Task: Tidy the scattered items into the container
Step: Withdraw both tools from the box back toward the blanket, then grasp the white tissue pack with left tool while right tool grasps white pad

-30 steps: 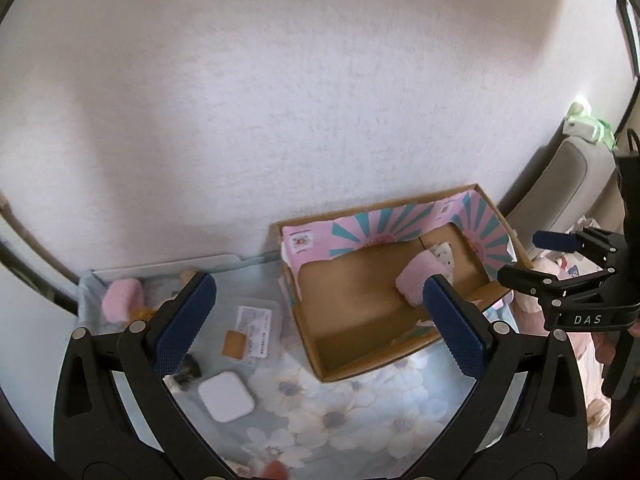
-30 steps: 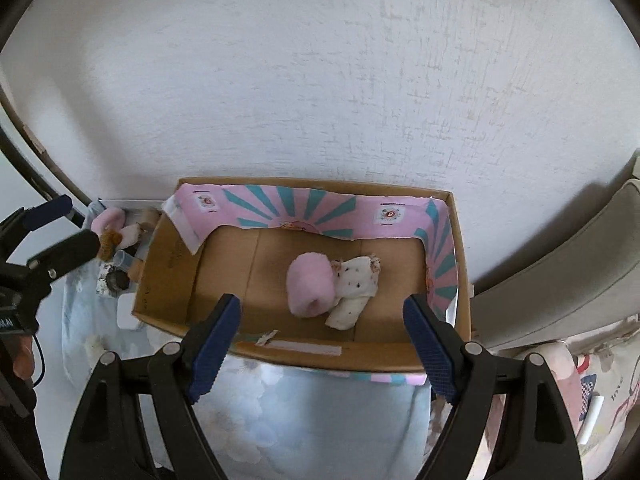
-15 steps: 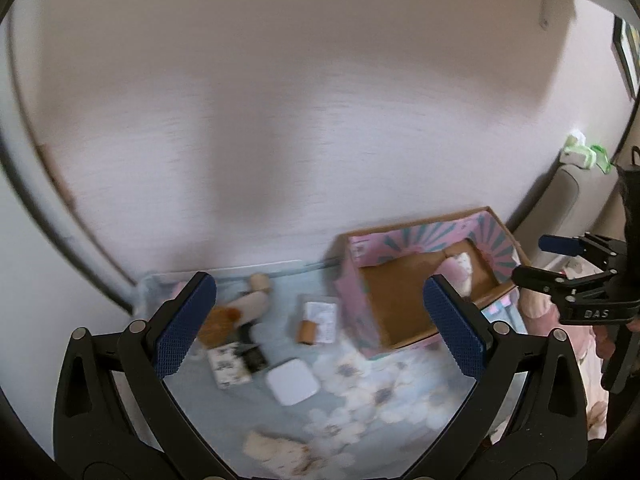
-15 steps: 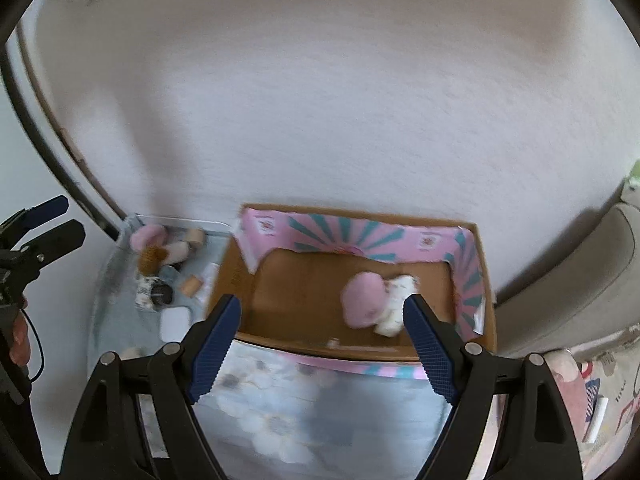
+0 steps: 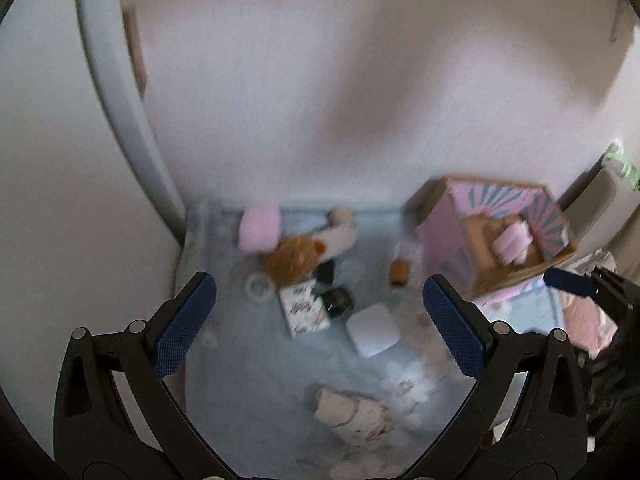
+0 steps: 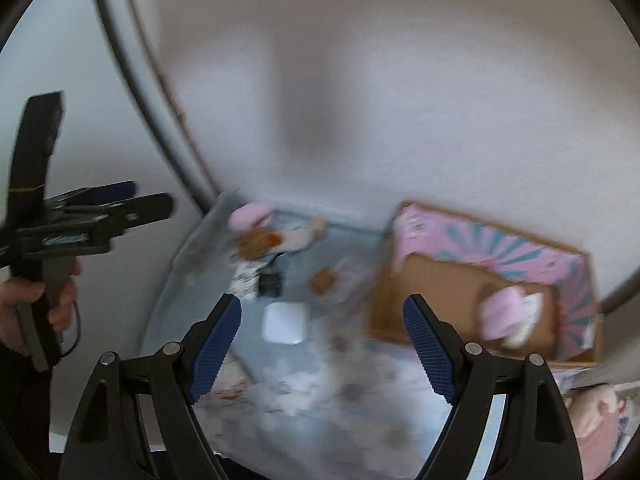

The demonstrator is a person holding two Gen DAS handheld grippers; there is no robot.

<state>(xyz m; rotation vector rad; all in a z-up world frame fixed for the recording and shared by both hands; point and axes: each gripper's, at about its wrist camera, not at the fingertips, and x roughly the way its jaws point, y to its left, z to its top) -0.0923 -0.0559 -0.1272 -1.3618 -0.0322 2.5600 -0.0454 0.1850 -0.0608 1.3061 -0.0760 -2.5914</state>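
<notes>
A cardboard box (image 5: 516, 272) lined with pink and teal paper (image 6: 576, 280) stands at the right against the wall; a pink roll (image 6: 500, 314) lies in it. Scattered on the floral blue cloth: a pink roll (image 5: 258, 226), a brown plush (image 5: 292, 260), a printed packet (image 5: 304, 312), a small black object (image 5: 338, 300), a white square case (image 5: 372, 330), a small brown item (image 5: 398, 272) and a patterned cloth roll (image 5: 352, 408). My left gripper (image 5: 320, 320) is open and empty, high above these. My right gripper (image 6: 322, 344) is open and empty above the cloth, left of the box.
A white wall runs behind the cloth, with a grey door frame (image 5: 120, 120) at the left. A grey cushioned seat (image 5: 600, 204) stands right of the box. The person's hand holds the left gripper's handle (image 6: 48, 280) at the left. Both views are blurred.
Both grippers have pulled back and swung left, away from the box. The scattered items on the cloth have come into view; the box has shifted to the right of both views.
</notes>
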